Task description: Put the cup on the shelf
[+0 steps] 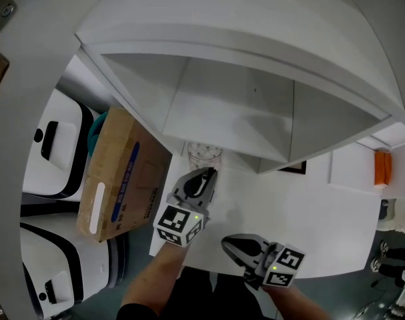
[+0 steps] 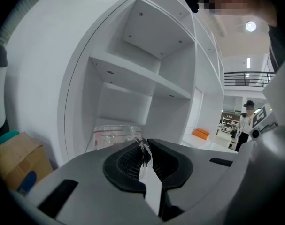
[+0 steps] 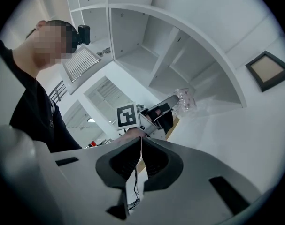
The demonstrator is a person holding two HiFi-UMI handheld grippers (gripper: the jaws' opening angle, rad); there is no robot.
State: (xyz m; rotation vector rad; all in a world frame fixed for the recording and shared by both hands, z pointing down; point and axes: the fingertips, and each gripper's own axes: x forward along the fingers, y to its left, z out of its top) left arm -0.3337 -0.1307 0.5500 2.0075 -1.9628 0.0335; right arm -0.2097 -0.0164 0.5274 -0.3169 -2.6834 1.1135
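Note:
A clear glass cup point(image 1: 203, 153) stands at the mouth of the white shelf's point(image 1: 255, 112) lowest compartment, on the white tabletop point(image 1: 309, 212). My left gripper point(image 1: 207, 174) reaches it from the front and is shut on a thin glass part at its near side. In the left gripper view that glass sits pinched between the pads, with the cup point(image 2: 115, 135) just beyond my left gripper point(image 2: 144, 148). My right gripper point(image 1: 229, 245) hangs back near the table's front edge, shut with nothing in it. The right gripper view shows its jaws point(image 3: 141, 140) closed and, farther off, the cup point(image 3: 185, 99).
A cardboard box point(image 1: 119, 175) stands left of the table, beside white machines point(image 1: 52, 152). A small dark picture frame point(image 1: 293, 169) lies on the table right of the shelf. An orange object point(image 1: 383, 167) sits far right. A person point(image 2: 247, 121) stands in the distance.

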